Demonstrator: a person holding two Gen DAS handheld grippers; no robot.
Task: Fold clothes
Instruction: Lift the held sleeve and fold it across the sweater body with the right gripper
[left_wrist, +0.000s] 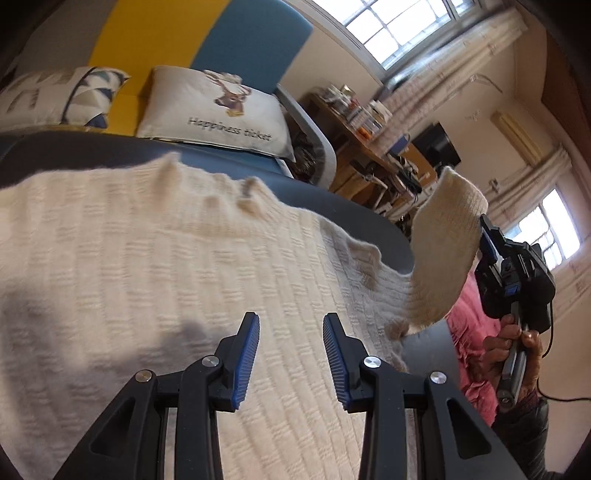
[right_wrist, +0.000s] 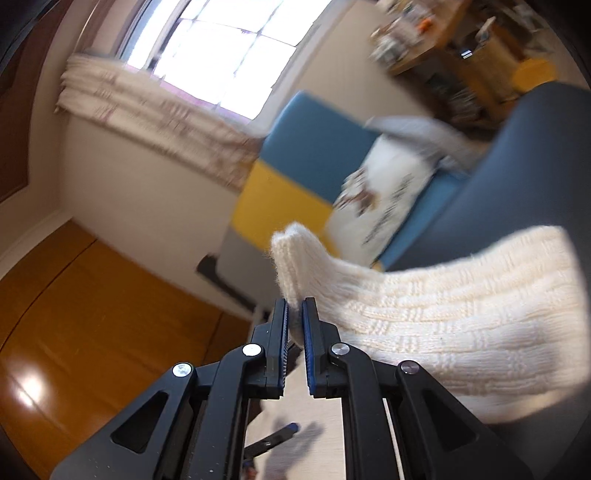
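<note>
Cream knitted sweater spread flat over grey-blue table, ribbed texture filling most of left wrist view. Left gripper poised above sweater body, blue-padded jaws parted roughly halfway, nothing between them, no contact with knit to be made out. One sleeve lifted off table and stretched out to the side, cuff end pinched in right gripper: jaws closed almost fully on doubled knit, cuff edge poking out beyond fingertips. Same right gripper seen from left wrist view at far right, gripped from below by a hand, sleeve arcing from it back down to sweater at table edge. Pink fabric beyond table edge, below raised sleeve. Behind table, blue and yellow sofa with deer-print cushion lettered "Happiness ticket" and patterned cushion beside it. Cluttered wooden desk further back, bright window above. Right wrist view strongly motion-blurred, wooden floor at lower left.
</note>
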